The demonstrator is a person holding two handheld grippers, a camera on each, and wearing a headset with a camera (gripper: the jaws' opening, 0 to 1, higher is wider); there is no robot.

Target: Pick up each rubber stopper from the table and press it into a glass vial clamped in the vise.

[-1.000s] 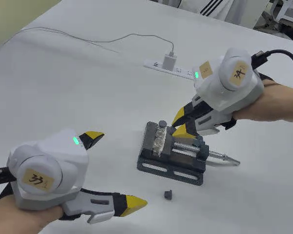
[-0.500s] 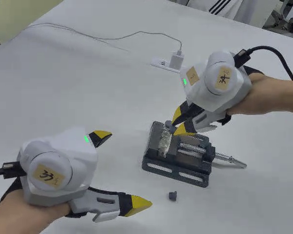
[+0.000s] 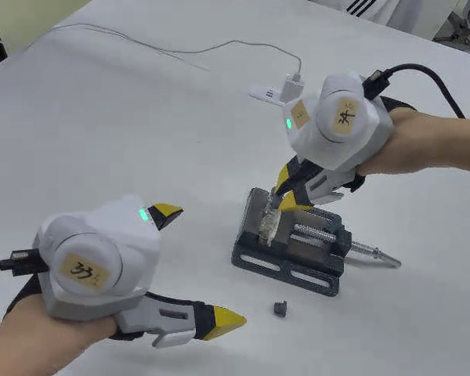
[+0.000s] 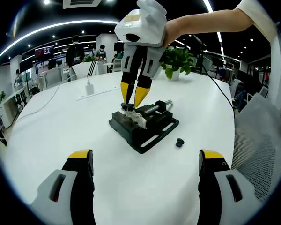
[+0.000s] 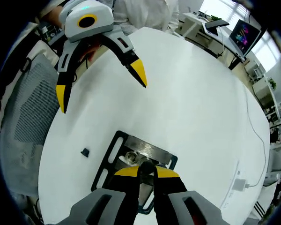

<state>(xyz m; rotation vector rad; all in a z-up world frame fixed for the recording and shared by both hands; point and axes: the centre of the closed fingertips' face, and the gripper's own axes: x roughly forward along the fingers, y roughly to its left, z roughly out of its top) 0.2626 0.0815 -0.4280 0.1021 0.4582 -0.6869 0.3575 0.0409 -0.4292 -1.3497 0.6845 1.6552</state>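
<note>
A black vise point(image 3: 298, 265) point(image 4: 152, 133) point(image 5: 111, 161) stands on the white table and clamps a glass vial point(image 3: 267, 226) point(image 4: 141, 120) point(image 5: 130, 156). A dark rubber stopper point(image 4: 129, 107) point(image 5: 146, 167) sits at the vial's mouth. My right gripper point(image 3: 280, 200) point(image 4: 134, 100) point(image 5: 146, 171) points down from above, shut on that stopper. A second small stopper point(image 3: 280, 309) point(image 4: 179, 142) point(image 5: 85, 152) lies loose on the table in front of the vise. My left gripper point(image 3: 197, 265) point(image 4: 145, 157) point(image 5: 100, 89) hovers open and holds nothing, to the left of the vise.
A white power strip point(image 3: 268, 92) point(image 4: 91, 95) with a charger and a long cable lies at the far side of the table. The vise screw handle point(image 3: 372, 252) sticks out to the right. Office chairs and people stand beyond the table in the gripper views.
My right gripper has moved left from beside the vise to over the vial, and its tips have come onto the stopper. The left gripper has held its place; the head camera has shifted.
</note>
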